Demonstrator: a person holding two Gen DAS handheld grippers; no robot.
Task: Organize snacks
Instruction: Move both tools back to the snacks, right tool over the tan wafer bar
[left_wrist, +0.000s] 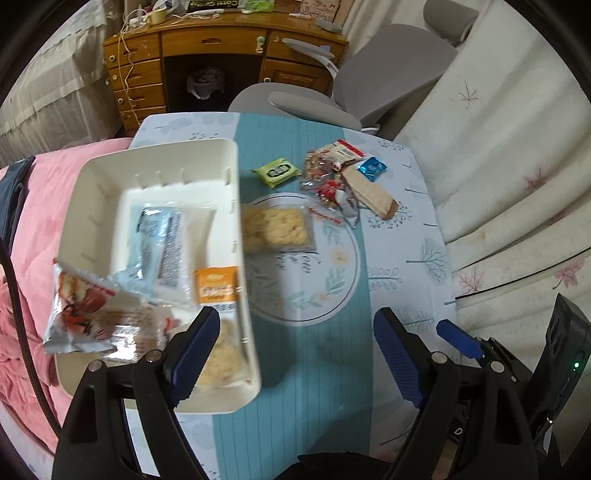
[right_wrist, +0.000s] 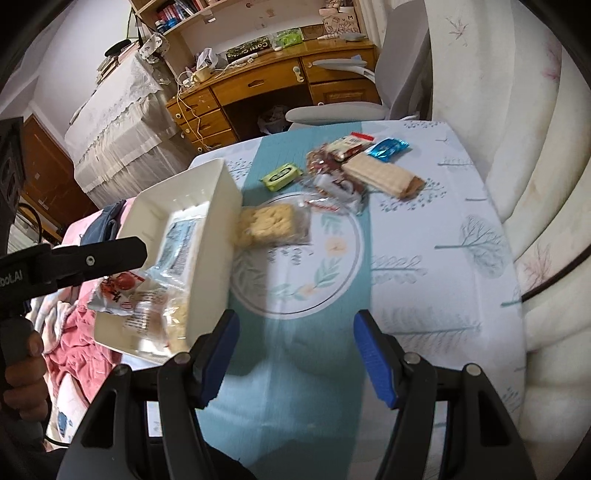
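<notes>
A white bin (left_wrist: 236, 177) stands at the table's left side, its left part over pink bedding. Inside it lie a pale blue packet (left_wrist: 159, 240), an orange-labelled packet (left_wrist: 216, 288), a red-and-white packet (left_wrist: 77, 310) and a clear cookie pack (left_wrist: 221, 365). My left gripper (left_wrist: 295, 314) is open: one finger hangs over the bin, the other over the table. My right gripper (right_wrist: 295, 315) is open above the teal runner with nothing between its fingers. Beside the bin's wall (right_wrist: 210, 266) lies a clear cracker pack (right_wrist: 269, 223). Farther back lie a green packet (right_wrist: 282, 177), a wafer pack (right_wrist: 384, 177), a blue packet (right_wrist: 388, 147) and wrapped candies (right_wrist: 332, 184).
A grey chair (left_wrist: 388, 66) and a wooden desk (left_wrist: 207, 48) stand behind the table. White quilted bedding (right_wrist: 535, 184) rises along the right edge, and a pink blanket (left_wrist: 40, 206) lies at the left. A hand (right_wrist: 22, 369) grips the left gripper's handle.
</notes>
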